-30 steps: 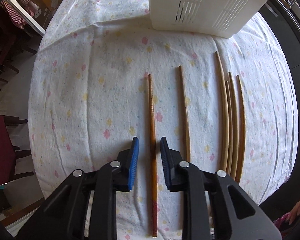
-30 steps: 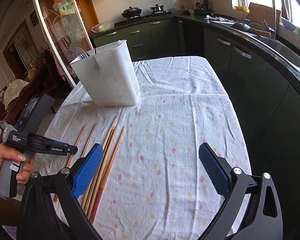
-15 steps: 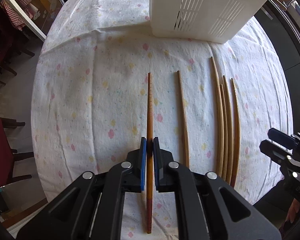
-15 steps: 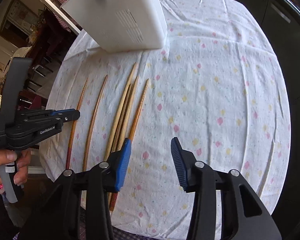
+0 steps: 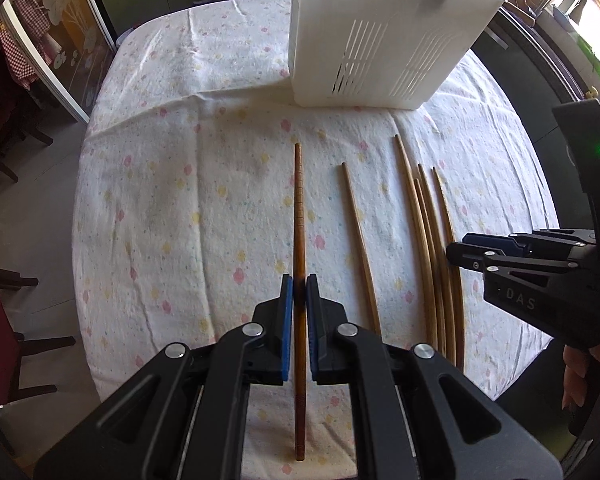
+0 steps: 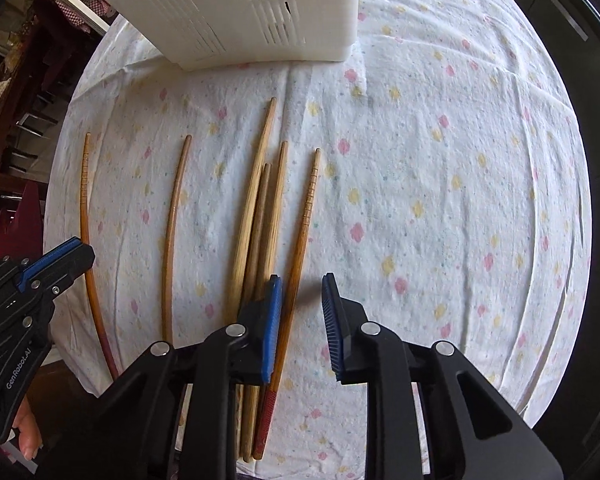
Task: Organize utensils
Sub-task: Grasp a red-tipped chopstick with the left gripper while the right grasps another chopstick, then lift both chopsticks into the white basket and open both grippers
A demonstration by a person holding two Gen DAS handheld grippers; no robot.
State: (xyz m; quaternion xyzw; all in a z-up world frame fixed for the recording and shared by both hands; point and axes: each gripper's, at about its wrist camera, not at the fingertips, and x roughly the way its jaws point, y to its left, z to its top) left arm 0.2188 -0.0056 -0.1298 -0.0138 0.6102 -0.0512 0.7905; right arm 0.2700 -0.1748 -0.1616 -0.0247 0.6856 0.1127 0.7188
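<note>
My left tongs (image 5: 299,292) pinch a dark reddish-brown wooden chopstick (image 5: 299,216) above the desk's white flower-print cloth (image 5: 160,208). My right tongs (image 6: 302,308) have just been closing and stand narrow, not yet gripping, around a red-tipped brown chopstick (image 6: 300,240) lying beside three pale ones. A slotted white plastic utensil bin (image 5: 380,36) stands beyond.

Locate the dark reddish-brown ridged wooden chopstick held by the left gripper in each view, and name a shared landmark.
Left wrist view: the dark reddish-brown ridged wooden chopstick runs up the centre, clamped between the left gripper's blue fingers.
Right wrist view: it is the leftmost stick, curving along the cloth's left edge, beside the left gripper.
Shared landmark: the white slotted plastic basket at the top.
</note>
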